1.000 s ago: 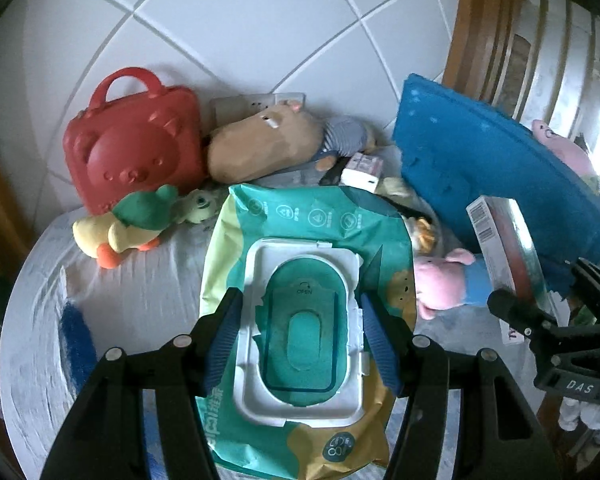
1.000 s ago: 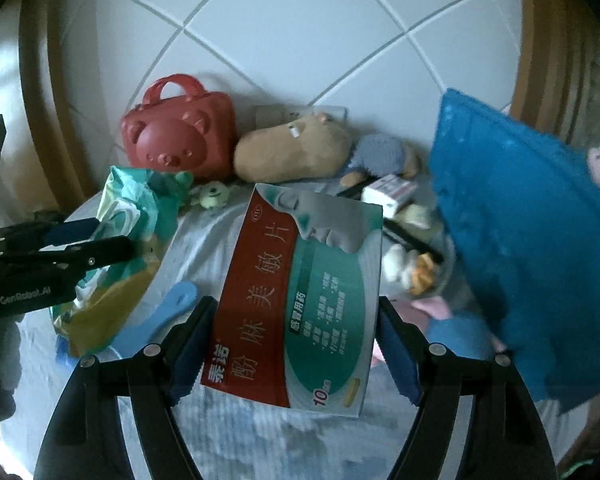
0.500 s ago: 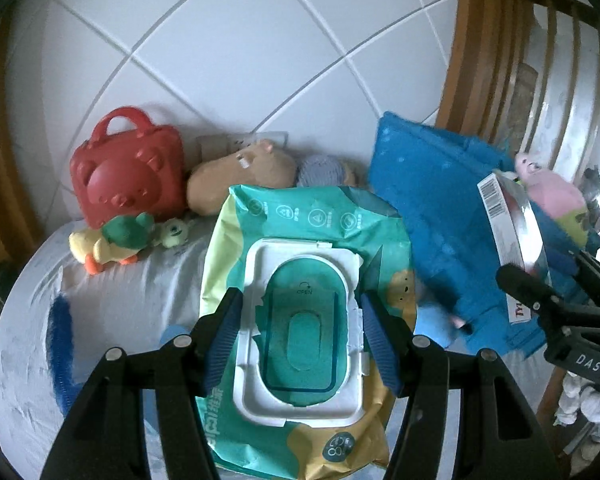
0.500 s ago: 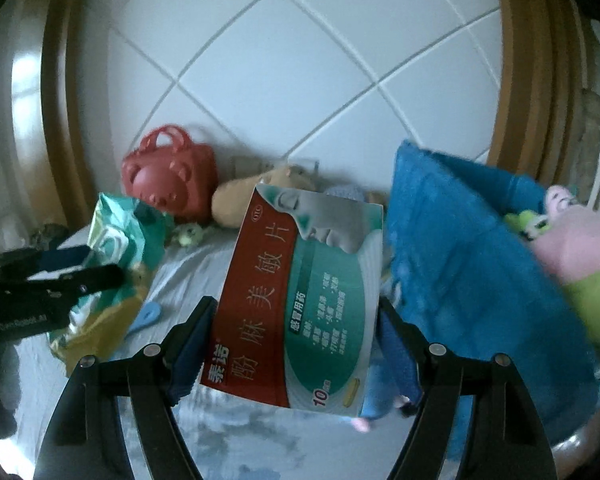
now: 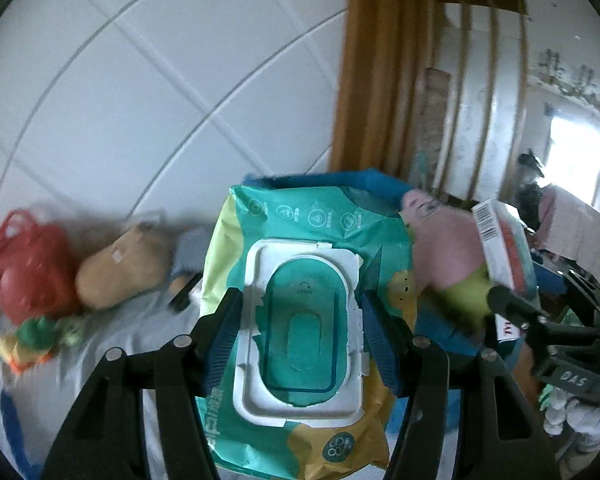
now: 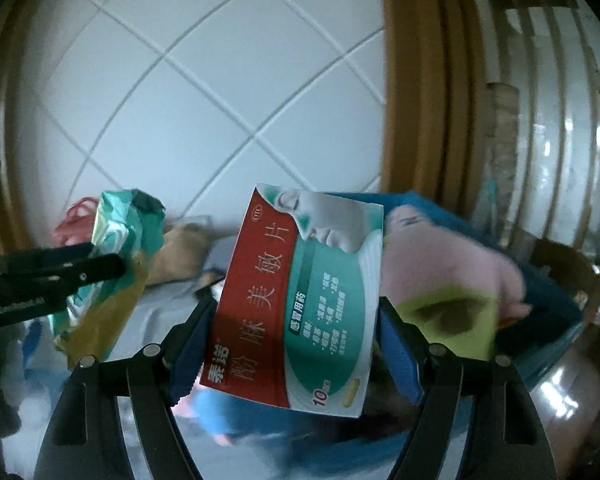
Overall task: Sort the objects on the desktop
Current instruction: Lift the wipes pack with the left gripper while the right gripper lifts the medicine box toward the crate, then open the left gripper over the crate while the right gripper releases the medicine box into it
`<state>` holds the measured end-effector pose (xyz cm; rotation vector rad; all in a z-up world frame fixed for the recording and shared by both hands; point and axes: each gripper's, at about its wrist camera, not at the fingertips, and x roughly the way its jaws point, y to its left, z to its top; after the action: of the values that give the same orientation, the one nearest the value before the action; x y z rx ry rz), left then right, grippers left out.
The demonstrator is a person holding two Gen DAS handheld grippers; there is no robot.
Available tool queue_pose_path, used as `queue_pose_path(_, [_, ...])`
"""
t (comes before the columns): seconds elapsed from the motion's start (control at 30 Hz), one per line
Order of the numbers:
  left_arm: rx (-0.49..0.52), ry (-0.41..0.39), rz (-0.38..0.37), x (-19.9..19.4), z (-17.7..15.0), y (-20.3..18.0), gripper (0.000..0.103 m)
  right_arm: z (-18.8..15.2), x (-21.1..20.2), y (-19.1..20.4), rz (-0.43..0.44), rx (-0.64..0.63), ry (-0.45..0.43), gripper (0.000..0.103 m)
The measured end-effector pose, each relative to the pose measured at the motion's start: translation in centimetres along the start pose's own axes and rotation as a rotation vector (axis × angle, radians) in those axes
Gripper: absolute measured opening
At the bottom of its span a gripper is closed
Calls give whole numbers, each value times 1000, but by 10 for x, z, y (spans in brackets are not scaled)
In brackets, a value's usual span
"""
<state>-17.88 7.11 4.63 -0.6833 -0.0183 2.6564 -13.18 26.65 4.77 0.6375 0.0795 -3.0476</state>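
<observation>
both loads up off the desk (image 5: 100, 364): left gripper (image 5: 300, 340) clamps the wipes pack (image 5: 304, 280), right gripper (image 6: 296, 340) clamps the medicine box (image 6: 300, 300), near the blue bin (image 6: 548, 292). toys left of the bin remain unsorted.

I read the wet-wipe pack (image 5: 300, 240) at centre frame as teal-green with a pale yellow-green left edge, a mustard lower corner, a white lid frame and a teal flap. The fingers (image 5: 226, 336) I operate are black with blue ribbed pads. At left of frame I see a red bag (image 5: 24, 268), a tan plush (image 5: 124, 268) and a yellow-green-orange duck toy (image 5: 32, 344). In the right wrist view, the medicine box (image 6: 300, 300) is red on its left with white characters, teal and white on its right. A pink-and-lime plush (image 6: 440, 280) lies in a blue basket (image 6: 548, 292). The wall (image 6: 220, 80) is white tile with grey diagonal grout.
</observation>
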Motion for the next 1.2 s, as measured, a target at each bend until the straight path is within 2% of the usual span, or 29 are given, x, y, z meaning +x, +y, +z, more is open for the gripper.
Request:
queue_pose_path(0.2, [-9,-16,-11,68,48,-73,59,33,27,-91,-62,-46,-18,78])
queue_pose_path(0.3, [-61,26,8,104,69,-100,59,48,49,-144,-105,-86,24,78])
queue_pose_path(0.43, [-33,89,69,137,70,-123,59,46,80,-196,-133,-118,93,78])
queue_pose_path(0.47, [-24,120,86,147,68,-128,59,42,88,-205,-116,-114,112,78])
queue_pose_path(0.53, [-3,172,122,162,65,-136,61,35,99,-218,-80,-103,137,78])
queue_pose_path(0.6, [0,192,157,167,66,-137,62,32,102,-224,-45,-87,140,78])
queue_pose_path(0.63, [1,190,176,166,67,-136,76,31,104,-227,-27,-80,141,78])
queue_pose_path(0.67, [5,192,195,165,66,-136,95,30,105,-230,-9,-72,142,79])
queue_pose_path(0.7, [9,193,213,163,66,-136,103,30,106,-233,12,-59,143,80])
queue_pose_path(0.97, [0,172,233,152,60,-140,103,29,101,-241,56,-24,115,87])
queue_pose_path(1.07, [-2,148,241,141,55,-142,103,29,100,-245,67,-14,101,92])
queue_pose_path(1.2, [-15,109,235,121,50,-144,103,26,88,-244,87,-14,81,93])
